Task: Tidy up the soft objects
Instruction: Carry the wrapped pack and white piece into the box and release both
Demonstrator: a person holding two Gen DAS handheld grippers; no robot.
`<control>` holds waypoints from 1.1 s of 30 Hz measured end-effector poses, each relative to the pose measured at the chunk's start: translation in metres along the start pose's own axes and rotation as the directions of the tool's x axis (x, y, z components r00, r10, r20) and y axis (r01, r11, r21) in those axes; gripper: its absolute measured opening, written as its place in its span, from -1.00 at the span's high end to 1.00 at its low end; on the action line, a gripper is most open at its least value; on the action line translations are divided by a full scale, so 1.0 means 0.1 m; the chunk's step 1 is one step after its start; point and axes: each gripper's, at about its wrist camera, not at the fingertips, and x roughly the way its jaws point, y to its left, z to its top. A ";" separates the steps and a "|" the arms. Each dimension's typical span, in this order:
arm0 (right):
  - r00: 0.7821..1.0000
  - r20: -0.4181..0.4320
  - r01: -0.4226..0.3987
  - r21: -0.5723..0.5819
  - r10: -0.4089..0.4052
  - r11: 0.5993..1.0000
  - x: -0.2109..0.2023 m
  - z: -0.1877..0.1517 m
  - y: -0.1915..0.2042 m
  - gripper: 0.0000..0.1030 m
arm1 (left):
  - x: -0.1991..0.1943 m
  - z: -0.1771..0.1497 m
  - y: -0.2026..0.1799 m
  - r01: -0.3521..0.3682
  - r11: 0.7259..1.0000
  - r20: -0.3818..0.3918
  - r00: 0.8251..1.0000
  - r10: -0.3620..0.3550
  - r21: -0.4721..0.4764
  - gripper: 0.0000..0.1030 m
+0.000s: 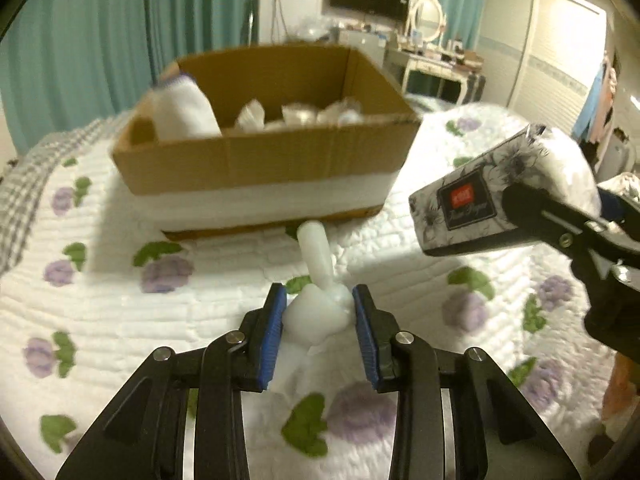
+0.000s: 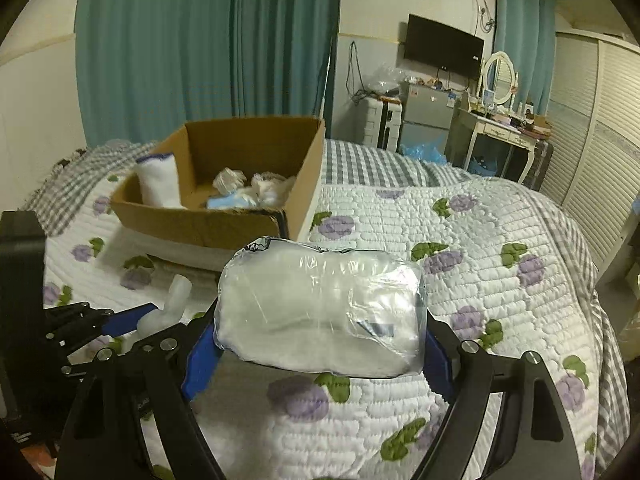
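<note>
Left wrist view: the left gripper (image 1: 319, 312) has its blue pads closed partway on a white hand-shaped toy (image 1: 318, 300), whose long finger points toward the cardboard box (image 1: 260, 152). The toy is above the flowered quilt (image 1: 120, 320), just in front of the box. Right wrist view: the right gripper (image 2: 320, 344) is spread wide around a plastic-wrapped tissue pack (image 2: 320, 312), clamped at both ends and lifted off the quilt, in front and to the right of the box. Inside the box stand a rolled white towel (image 2: 158, 180) at its left wall and crumpled white bundles (image 2: 256, 188) further right.
</note>
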 end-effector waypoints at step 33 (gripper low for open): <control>0.950 0.281 -0.136 -0.014 0.134 0.991 -0.66 1.28 0.41 -0.61 | -0.53 1.39 0.41 -0.138 0.982 0.284 0.954 0.098 0.125 0.29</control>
